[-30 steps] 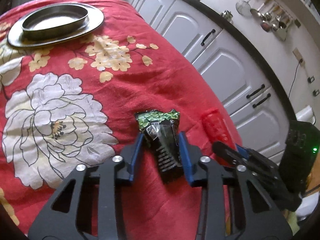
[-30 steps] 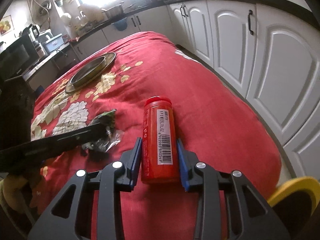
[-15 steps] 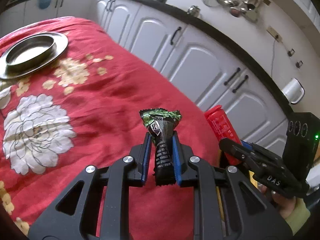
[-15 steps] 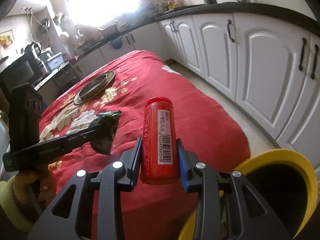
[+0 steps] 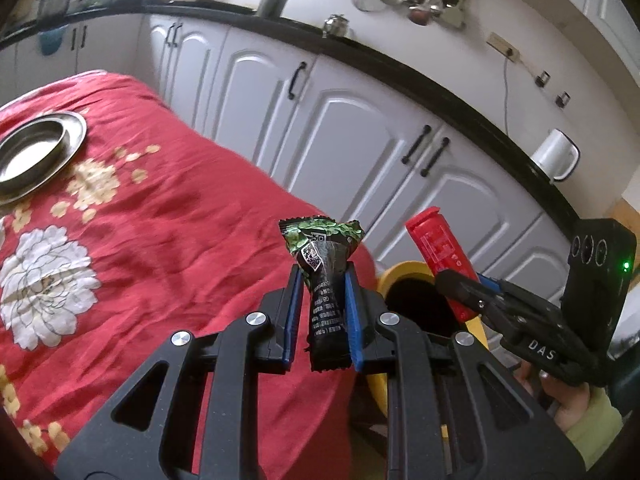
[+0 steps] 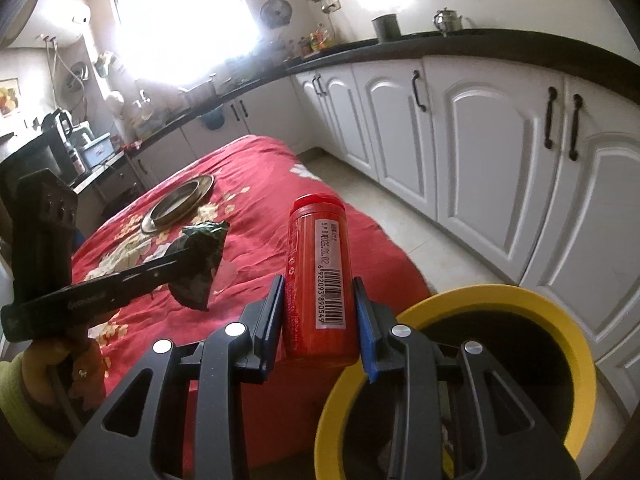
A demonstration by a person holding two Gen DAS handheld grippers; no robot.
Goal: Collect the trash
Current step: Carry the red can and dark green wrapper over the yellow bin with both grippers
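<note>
L gripper (image 5: 322,300) pinches the wrapper (image 5: 325,280) nearly shut; R gripper (image 6: 320,312) clamps the red can (image 6: 318,280), jaws part-open. Both airborne, bin (image 6: 552,316) at 4 o'clock. Risk: early release, can bounces off rim.

A table draped in a red cloth with a printed pattern of white and pale yellow flowers (image 5: 168,240) fills the left of both views; the cloth is creased and hangs over the near edge toward the pale tiled floor (image 6: 420,240). On the far part of the cloth lies a round, shallow, steel-coloured metal plate (image 5: 74,140), with a smaller oval metal dish (image 5: 36,152) resting inside it. A round bin with a yellow rim and dark inside (image 6: 560,320) stands on the floor just beside the table's near corner.
</note>
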